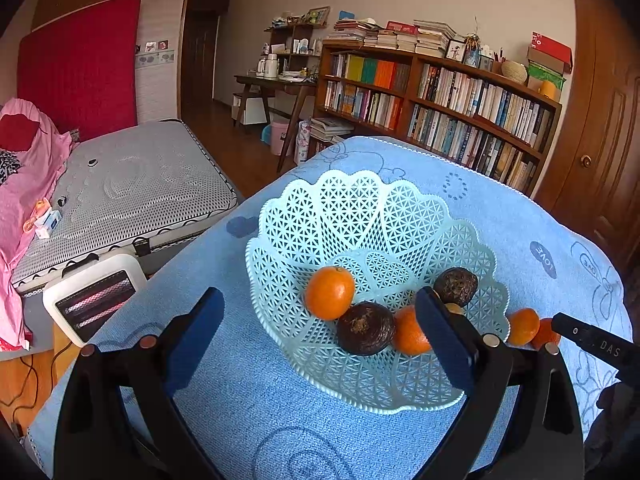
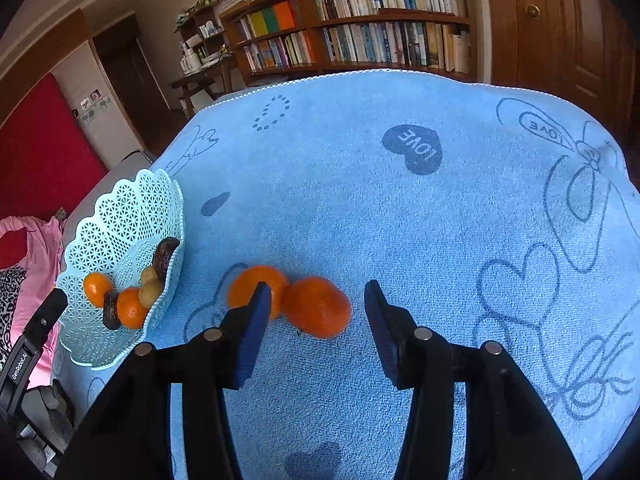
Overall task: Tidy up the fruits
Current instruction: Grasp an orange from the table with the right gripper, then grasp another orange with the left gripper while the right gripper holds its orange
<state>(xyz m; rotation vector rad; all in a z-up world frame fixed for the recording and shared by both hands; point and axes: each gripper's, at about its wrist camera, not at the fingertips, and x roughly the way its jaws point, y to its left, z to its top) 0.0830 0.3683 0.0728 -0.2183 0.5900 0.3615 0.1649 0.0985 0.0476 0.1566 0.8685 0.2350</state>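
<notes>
The right tool (image 2: 316,316) hangs spread wide over two loose tangerines, its pads on either side of the nearer tangerine (image 2: 318,307), which I judge it is lined up to pinch. The second tangerine (image 2: 256,286) lies touching it, partly behind the left pad. Both rest on the blue towel (image 2: 360,184) covering the desk, near the pale lattice basket (image 1: 360,240). The left tool (image 1: 320,336) is also spread, holding nothing, poised over the basket's near rim. Inside lie two glossy tangerines, two dark wrinkled fruits and small tan ones.
</notes>
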